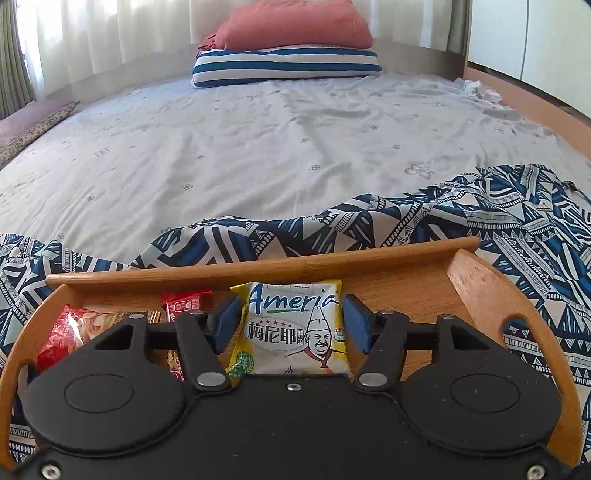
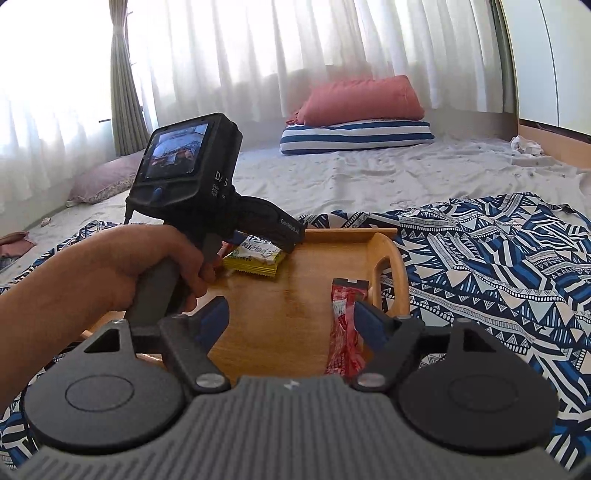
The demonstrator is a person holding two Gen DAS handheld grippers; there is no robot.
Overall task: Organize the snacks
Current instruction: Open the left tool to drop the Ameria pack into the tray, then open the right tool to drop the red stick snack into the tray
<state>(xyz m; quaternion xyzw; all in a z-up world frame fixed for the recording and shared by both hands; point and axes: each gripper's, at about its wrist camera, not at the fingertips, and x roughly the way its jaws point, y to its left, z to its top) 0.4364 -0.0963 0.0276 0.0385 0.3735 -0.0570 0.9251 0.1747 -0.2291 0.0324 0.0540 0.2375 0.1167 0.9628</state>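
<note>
From my left wrist camera, my left gripper (image 1: 290, 321) sits low inside a wooden tray (image 1: 258, 264) on the bed (image 1: 221, 140). One yellow-and-white snack packet (image 1: 295, 328) lies between my two blue pads (image 1: 226, 325); they flank it with a sliver of gap on each side, so the gripper is open around it, not squeezing. Left of it I count two red snack packets: a large one (image 1: 70, 339) by the tray's left handle and a small one (image 1: 183, 301) at the far wall. One patterned blue cloth (image 1: 517, 229) lies under the tray. Two pillows are stacked at the head of the bed, one red (image 1: 295, 26) on one striped (image 1: 288, 64).

From my right wrist camera, my right gripper (image 2: 291, 321) is wide open above the tray (image 2: 280, 295), holding nothing. One long red packet (image 2: 343, 332) lies just beside its right pad (image 2: 369, 325), by the handle. My left hand (image 2: 122, 269) holds the other gripper over the yellow packet (image 2: 255, 258).
</note>
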